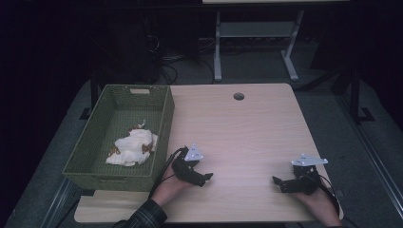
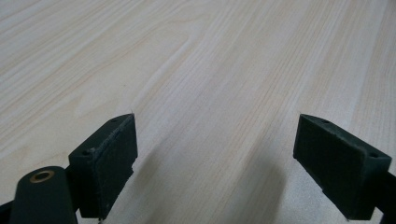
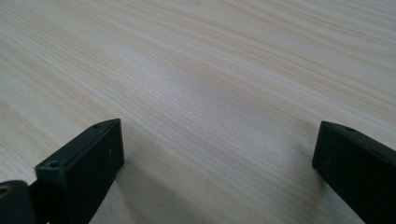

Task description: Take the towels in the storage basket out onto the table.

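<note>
In the high view, the light wooden counter (image 1: 247, 133) fills the middle of the frame, with a round cable hole (image 1: 238, 96) near its far edge. At the left of the frame a green woven basket (image 1: 164, 118) sits along the counter's left edge, and a crumpled white cloth (image 1: 132, 148) with brownish patches lies inside it, toward the basket's near right part. The left gripper (image 1: 205, 179) rests low over the counter in the lower middle of the frame, just right of the basket's near corner, held by a hand with a plaid sleeve coming in from the bottom edge; its tips point toward the right. The right gripper (image 1: 278, 183) sits at the lower right of the frame, its tips pointing left toward the other one, with bare wood between the two. In the left gripper view, the left gripper (image 2: 215, 154) has its jaws spread wide, one pad at the lower left and one at the lower right, holding nothing, with plain wood grain between them. In the right gripper view, the right gripper (image 3: 217, 161) is likewise spread wide and holds nothing, close above the counter. The cloth lies well apart from the right gripper and near, but not touching, the left one.
</note>
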Action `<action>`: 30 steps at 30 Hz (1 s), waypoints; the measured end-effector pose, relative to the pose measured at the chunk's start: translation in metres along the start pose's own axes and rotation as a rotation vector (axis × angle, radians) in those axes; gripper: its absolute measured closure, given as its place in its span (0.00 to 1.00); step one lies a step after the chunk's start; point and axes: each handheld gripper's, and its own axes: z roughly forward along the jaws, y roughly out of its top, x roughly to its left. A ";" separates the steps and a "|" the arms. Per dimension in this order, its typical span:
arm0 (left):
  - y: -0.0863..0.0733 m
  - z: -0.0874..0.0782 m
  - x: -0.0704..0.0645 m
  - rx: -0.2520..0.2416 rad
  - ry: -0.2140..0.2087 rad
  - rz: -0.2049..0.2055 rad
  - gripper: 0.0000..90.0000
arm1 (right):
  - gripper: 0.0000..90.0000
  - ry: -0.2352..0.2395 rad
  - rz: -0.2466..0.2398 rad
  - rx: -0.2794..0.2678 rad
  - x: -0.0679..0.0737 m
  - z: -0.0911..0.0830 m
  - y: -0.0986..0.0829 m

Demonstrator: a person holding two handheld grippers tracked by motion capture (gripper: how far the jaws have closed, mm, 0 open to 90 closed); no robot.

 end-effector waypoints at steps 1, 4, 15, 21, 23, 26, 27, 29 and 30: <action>0.001 -0.001 0.001 0.003 -0.003 -0.002 0.14 | 0.02 0.000 0.001 0.000 0.000 0.000 0.000; 0.001 -0.001 0.001 -0.001 -0.007 -0.017 0.14 | 0.02 0.001 0.000 -0.001 0.000 0.000 0.000; 0.007 -0.006 0.000 0.005 -0.007 -0.014 0.14 | 0.02 0.000 0.006 0.000 0.000 0.000 0.000; 0.011 -0.009 0.000 0.002 -0.005 -0.016 0.14 | 0.02 -0.001 0.004 0.000 0.000 0.000 0.000; 0.013 -0.011 0.000 0.004 -0.004 -0.012 0.14 | 0.02 -0.001 0.005 0.000 0.000 0.000 0.000; 0.014 -0.013 0.001 0.000 -0.007 -0.013 0.15 | 0.02 -0.001 0.004 0.000 0.000 0.000 0.000; 0.014 -0.013 0.001 0.000 -0.007 -0.013 0.15 | 0.02 -0.001 0.004 0.000 0.000 0.000 0.000; 0.016 -0.015 0.001 0.001 -0.009 -0.017 0.14 | 0.02 0.000 0.004 0.001 0.000 0.000 0.000; 0.017 -0.015 0.001 -0.002 -0.007 -0.014 0.15 | 0.02 0.000 0.004 0.001 0.000 0.000 0.000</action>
